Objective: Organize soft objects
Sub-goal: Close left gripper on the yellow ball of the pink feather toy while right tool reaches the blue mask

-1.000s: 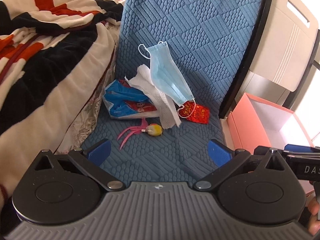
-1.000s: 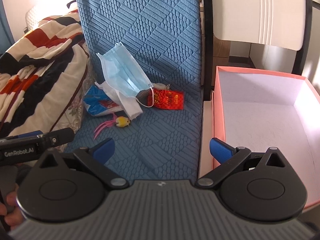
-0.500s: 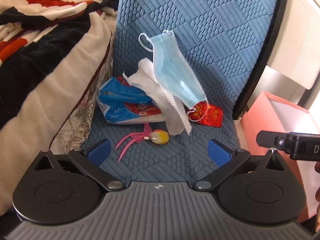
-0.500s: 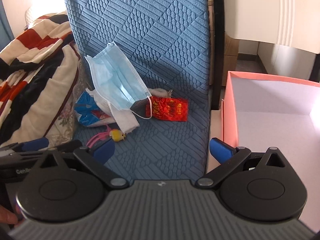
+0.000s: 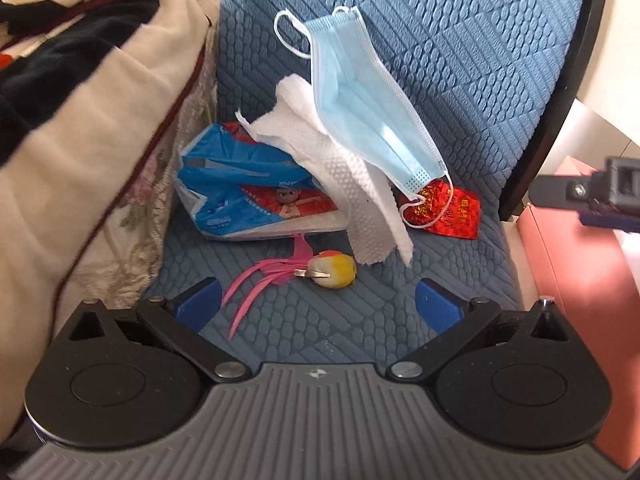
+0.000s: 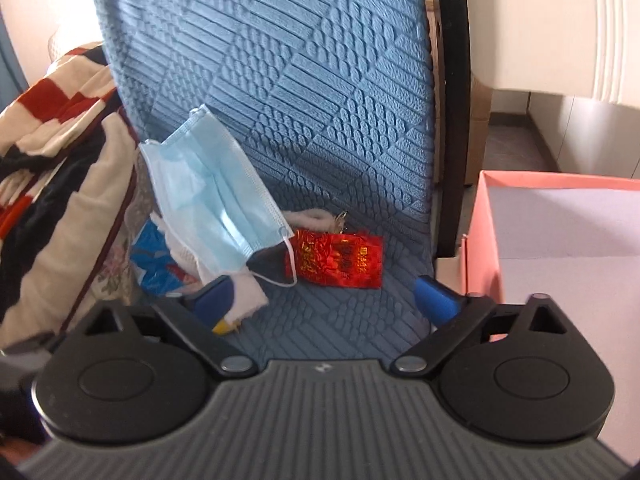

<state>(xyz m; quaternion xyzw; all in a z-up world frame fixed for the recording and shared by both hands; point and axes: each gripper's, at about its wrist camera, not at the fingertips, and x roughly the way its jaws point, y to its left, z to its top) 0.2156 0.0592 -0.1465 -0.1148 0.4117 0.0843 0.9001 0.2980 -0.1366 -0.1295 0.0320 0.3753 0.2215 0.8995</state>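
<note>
A pile of soft things lies on the blue quilted seat (image 5: 360, 328): a light blue face mask (image 5: 368, 120), a white paper towel (image 5: 344, 176), a blue tissue pack (image 5: 240, 196), a red foil packet (image 5: 448, 212) and a yellow toy with pink feathers (image 5: 334, 274). My left gripper (image 5: 318, 306) hovers open just short of the toy, with nothing between its fingers. My right gripper (image 6: 325, 298) faces the red packet (image 6: 336, 260) and the mask (image 6: 212, 204). Its jaws are closing with nothing between them. The left fingertip (image 6: 214, 298) partly hides the towel's corner.
A pink box (image 6: 480, 248) with a white inside stands to the right of the seat. A striped blanket (image 5: 80, 100) is heaped on the left. The seat's black frame (image 6: 452, 120) and a white cabinet (image 6: 552, 20) rise behind. A white cord with a key ring (image 6: 316, 216) lies behind the packet.
Both grippers have moved in closer and lower toward the pile. The right one has shifted left from the box to over the seat, and its fingers stand slightly narrower.
</note>
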